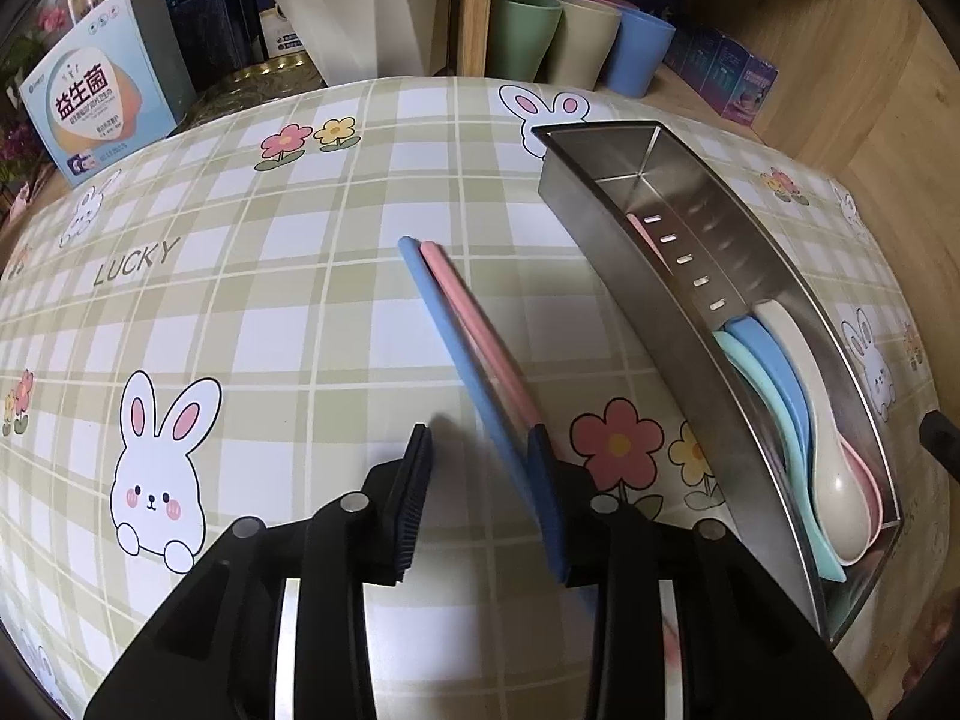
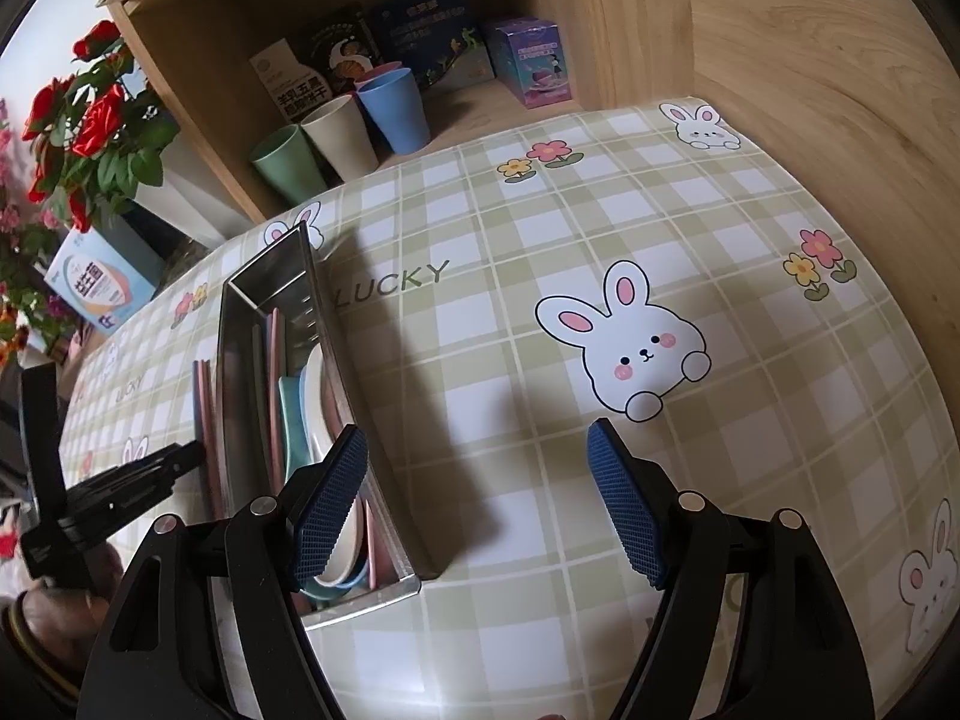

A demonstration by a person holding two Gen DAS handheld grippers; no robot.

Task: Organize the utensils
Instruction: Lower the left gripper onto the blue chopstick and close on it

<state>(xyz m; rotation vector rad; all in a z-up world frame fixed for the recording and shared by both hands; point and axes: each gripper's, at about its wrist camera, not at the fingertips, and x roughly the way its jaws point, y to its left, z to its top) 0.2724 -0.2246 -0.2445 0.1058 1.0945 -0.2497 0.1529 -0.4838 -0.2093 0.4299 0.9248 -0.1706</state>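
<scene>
- My left gripper [image 1: 480, 444]: fingers partly open, blue chopstick [image 1: 462, 360] against one pad, unclamped, beside the steel tray [image 1: 606, 222].
- My right gripper [image 2: 477, 450]: fingers wide, empty, over the worktop [image 2: 600, 228].

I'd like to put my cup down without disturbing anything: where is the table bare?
Bare cloth lies left of the chopsticks, around the LUCKY print, and right of the steel tray under the right gripper. It is crowded between chopsticks and tray.

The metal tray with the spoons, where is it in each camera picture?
Left wrist view: the metal tray runs down the right side, beside the chopsticks.
Right wrist view: the tray is at lower left, behind the right gripper's left finger.
Shared landmark: the blue cup on the shelf.
</scene>
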